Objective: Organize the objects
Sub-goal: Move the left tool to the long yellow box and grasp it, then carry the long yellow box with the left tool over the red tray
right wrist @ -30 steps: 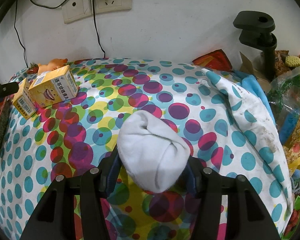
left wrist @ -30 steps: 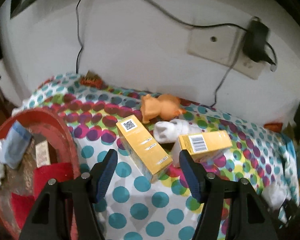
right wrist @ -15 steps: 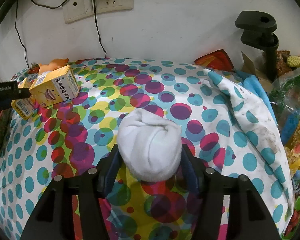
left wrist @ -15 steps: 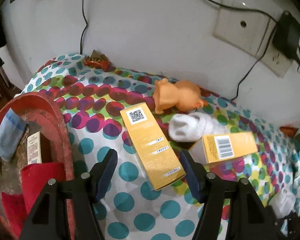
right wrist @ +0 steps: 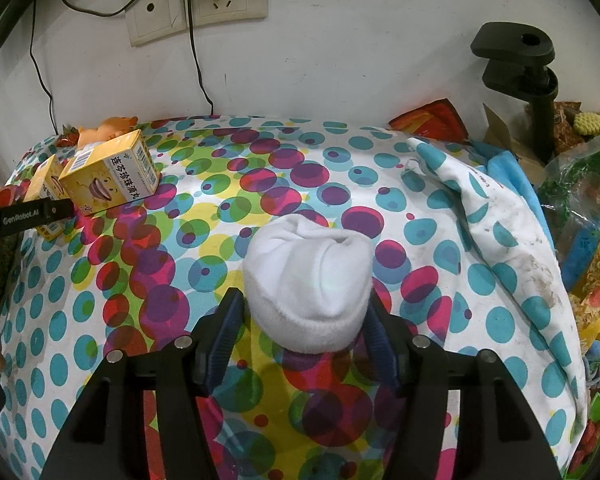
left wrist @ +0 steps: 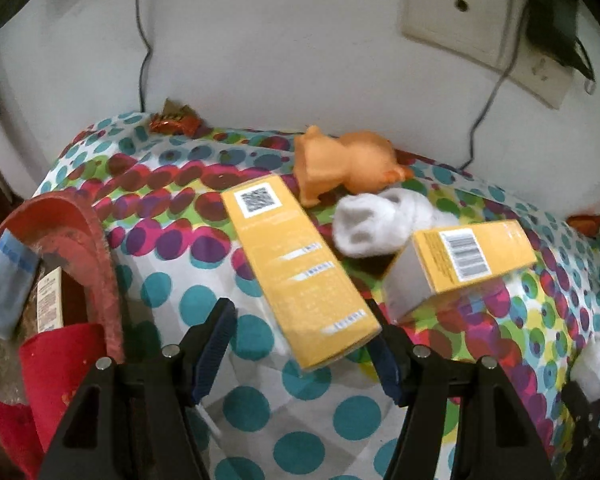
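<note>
My left gripper (left wrist: 300, 344) is open, its fingers either side of the near end of a long yellow box (left wrist: 296, 264) lying on the dotted cloth. A second yellow box (left wrist: 460, 264) lies to its right, with a white sock ball (left wrist: 376, 224) and an orange toy animal (left wrist: 344, 164) behind. My right gripper (right wrist: 302, 340) is shut on another white sock ball (right wrist: 308, 284), held just above the cloth. The two boxes (right wrist: 112, 176) show far left in the right wrist view.
A red basin (left wrist: 100, 248) with packets sits off the table's left edge. Wall sockets and cables (right wrist: 200, 12) are behind. A black clamp (right wrist: 520, 64), a folded cloth (right wrist: 500, 220) and snack bags (right wrist: 588, 200) crowd the right side. A candy wrapper (left wrist: 174, 122) lies at the back.
My left gripper has moved forward and lower until its fingers straddle the long yellow box's near end. My right gripper has eased forward a little, still holding the sock ball.
</note>
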The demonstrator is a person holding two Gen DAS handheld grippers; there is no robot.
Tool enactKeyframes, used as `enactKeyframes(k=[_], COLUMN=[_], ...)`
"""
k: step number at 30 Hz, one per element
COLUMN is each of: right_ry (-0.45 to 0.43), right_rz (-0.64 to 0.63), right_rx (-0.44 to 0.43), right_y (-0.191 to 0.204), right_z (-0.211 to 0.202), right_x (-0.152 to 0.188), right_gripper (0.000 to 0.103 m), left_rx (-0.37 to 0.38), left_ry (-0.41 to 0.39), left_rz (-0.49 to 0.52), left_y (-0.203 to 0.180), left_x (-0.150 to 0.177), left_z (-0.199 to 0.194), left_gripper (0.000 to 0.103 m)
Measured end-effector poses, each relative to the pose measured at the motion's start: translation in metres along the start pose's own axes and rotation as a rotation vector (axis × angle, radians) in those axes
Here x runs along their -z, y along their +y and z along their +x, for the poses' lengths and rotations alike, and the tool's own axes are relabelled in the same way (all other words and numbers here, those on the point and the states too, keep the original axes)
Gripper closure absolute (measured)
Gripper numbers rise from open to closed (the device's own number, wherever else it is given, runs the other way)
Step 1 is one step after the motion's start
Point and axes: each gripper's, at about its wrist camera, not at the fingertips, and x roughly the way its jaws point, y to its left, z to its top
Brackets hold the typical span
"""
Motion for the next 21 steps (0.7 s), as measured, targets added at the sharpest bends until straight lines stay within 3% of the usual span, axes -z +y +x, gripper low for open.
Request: enactKeyframes(k=[3,5,12,21], right_ry=[0.000,0.000,0.000,0.000], right_rz=[0.000,0.000,0.001,0.002], right_rx=[0.000,0.000,0.000,0.000], right_y=[0.000,0.000,0.000,0.000], right_z=[0.000,0.000,0.000,0.001], right_x=[0.000,0.000,0.000,0.000], right_gripper=[0.044,0.044,0.043,0.043], left_rx=[0.017,0.030,0.049,0.098], left_ry=[-0.004,-0.008,-0.019,-0.039], left_rz=[0.016,0.035,0.069,0.142], left_y=[-0.003,-0.005,-0.008,0.002], left_x=[0.002,0.002,0.012,0.052], left_z=[0.001,0.001,-0.007,-0.035], left_gripper=[0.063,0.068,0.070,0.073])
